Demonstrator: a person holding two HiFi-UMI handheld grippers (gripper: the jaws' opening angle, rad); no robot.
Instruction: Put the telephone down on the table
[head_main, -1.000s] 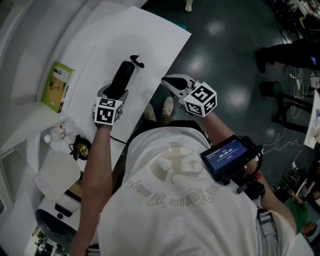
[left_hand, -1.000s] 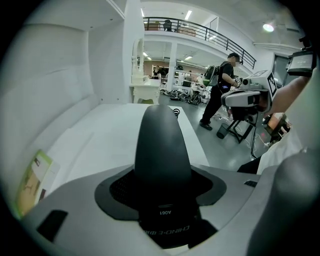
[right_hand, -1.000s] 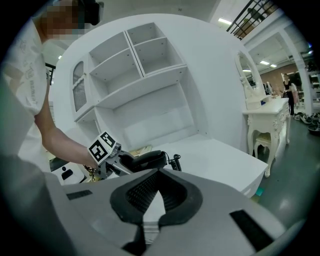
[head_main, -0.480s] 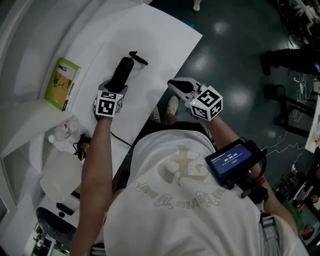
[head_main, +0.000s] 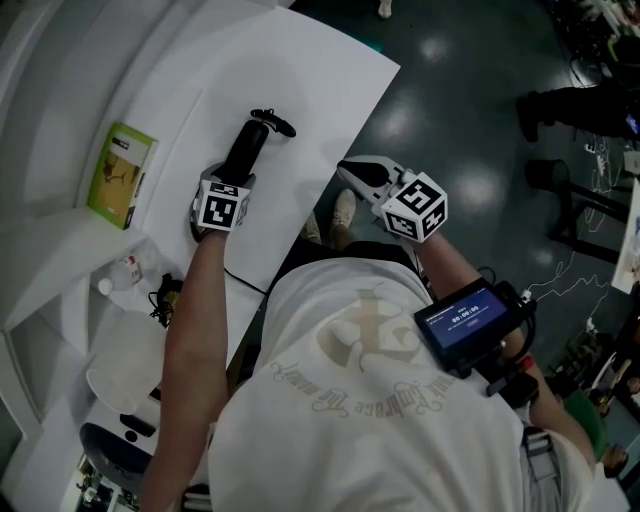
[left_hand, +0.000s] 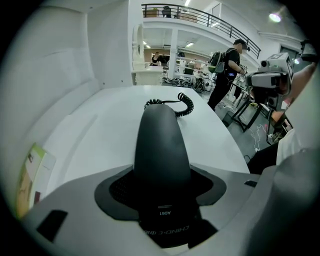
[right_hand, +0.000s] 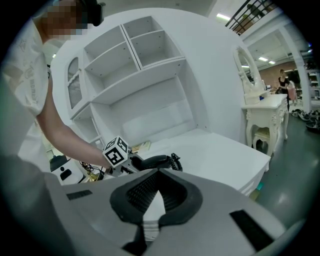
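Note:
The telephone is a black handset (head_main: 247, 150) with a coiled cord (head_main: 276, 124) at its far end. It points away from me over the white table (head_main: 300, 80). My left gripper (head_main: 232, 178) is shut on the handset's near end; in the left gripper view the handset (left_hand: 161, 145) rises from between the dark pads (left_hand: 116, 187). I cannot tell whether the handset touches the table. My right gripper (head_main: 362, 172) hangs off the table's near edge, above the floor. Its jaws meet at the tip with nothing in them (right_hand: 155, 175). The right gripper view also shows the handset (right_hand: 152, 161).
A green box (head_main: 120, 175) lies on the table's left part. Small items, a bottle (head_main: 120, 275) and a white round thing (head_main: 125, 360), crowd the lower left. White shelving (right_hand: 135, 65) stands behind the table. A person (left_hand: 227, 67) stands on the dark floor beyond.
The left gripper keeps its hold on the handset and has barely shifted. The right gripper has drifted a little to the right beside the table edge.

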